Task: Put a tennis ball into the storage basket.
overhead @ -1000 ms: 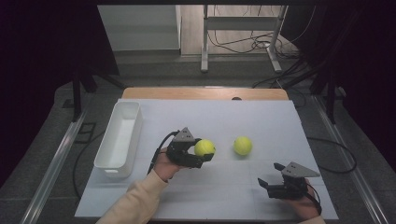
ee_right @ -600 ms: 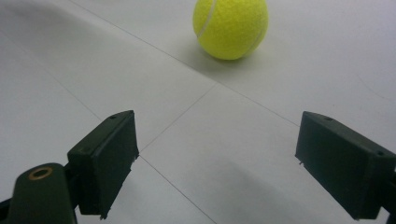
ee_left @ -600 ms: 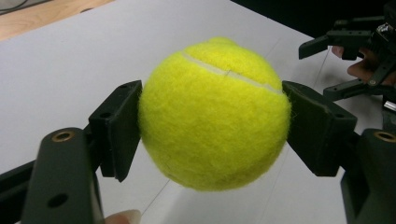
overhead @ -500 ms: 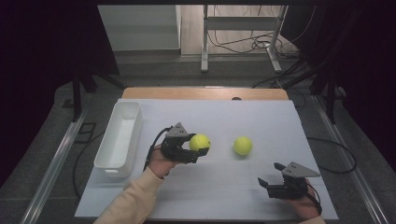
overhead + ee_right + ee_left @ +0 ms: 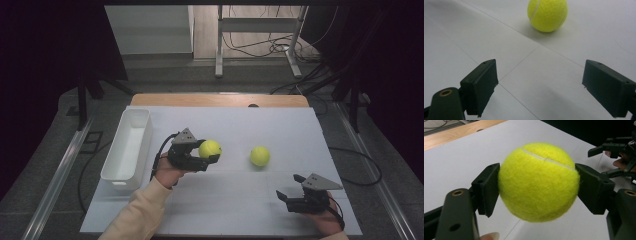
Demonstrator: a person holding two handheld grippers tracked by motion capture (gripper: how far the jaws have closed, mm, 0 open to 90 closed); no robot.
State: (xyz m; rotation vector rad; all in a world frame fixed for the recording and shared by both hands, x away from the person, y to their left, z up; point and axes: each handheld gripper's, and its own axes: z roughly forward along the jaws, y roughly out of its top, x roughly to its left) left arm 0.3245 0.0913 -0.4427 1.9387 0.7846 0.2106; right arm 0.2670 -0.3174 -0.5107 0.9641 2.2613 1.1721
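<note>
White table: tennis ball resting ahead of the right gripper, white bin left of the left gripper.

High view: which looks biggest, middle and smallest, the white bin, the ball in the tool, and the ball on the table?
1. White bin, clearly the biggest.
2. The held ball and the loose ball look alike in size; the held one is lifted nearer the camera, so I won't rank them.
</note>
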